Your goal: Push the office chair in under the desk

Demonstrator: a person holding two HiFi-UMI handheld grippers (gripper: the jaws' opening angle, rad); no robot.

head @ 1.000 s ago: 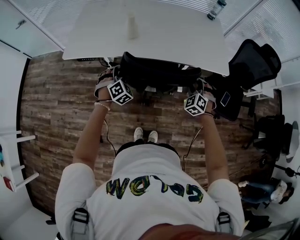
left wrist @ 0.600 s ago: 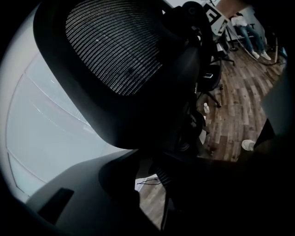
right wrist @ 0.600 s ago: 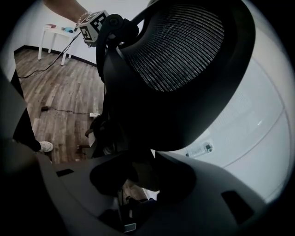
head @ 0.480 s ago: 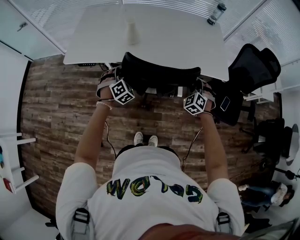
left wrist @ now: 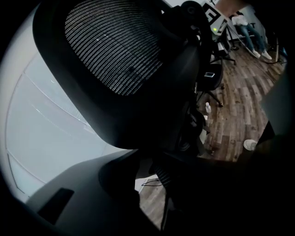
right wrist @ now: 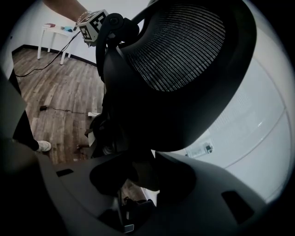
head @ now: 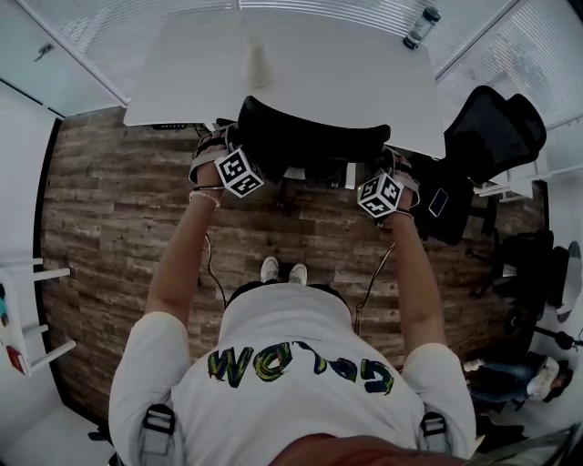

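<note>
In the head view a black mesh office chair point(head: 310, 141) stands with its seat hidden under the white desk point(head: 346, 73), and its backrest is at the desk's near edge. My left gripper point(head: 223, 144) is at the backrest's left side and my right gripper point(head: 393, 171) is at its right side. In the left gripper view the chair's mesh back point(left wrist: 115, 50) fills the frame and its dark frame runs down into the left gripper point(left wrist: 152, 173). In the right gripper view the chair back point(right wrist: 184, 55) likewise drops between the jaws of the right gripper point(right wrist: 138, 173). Both look shut on the chair's frame.
A second black chair point(head: 492, 127) stands to the right of the desk, with a phone point(head: 438, 191) on a dark seat beside it. A bottle point(head: 419, 20) and a pale cup point(head: 260, 62) stand on the desk. My feet point(head: 282, 268) are on the wood floor behind the chair.
The chair back and both grippers have shifted a little toward the desk, so more of the chair lies under the desk's edge. The grips look the same.
</note>
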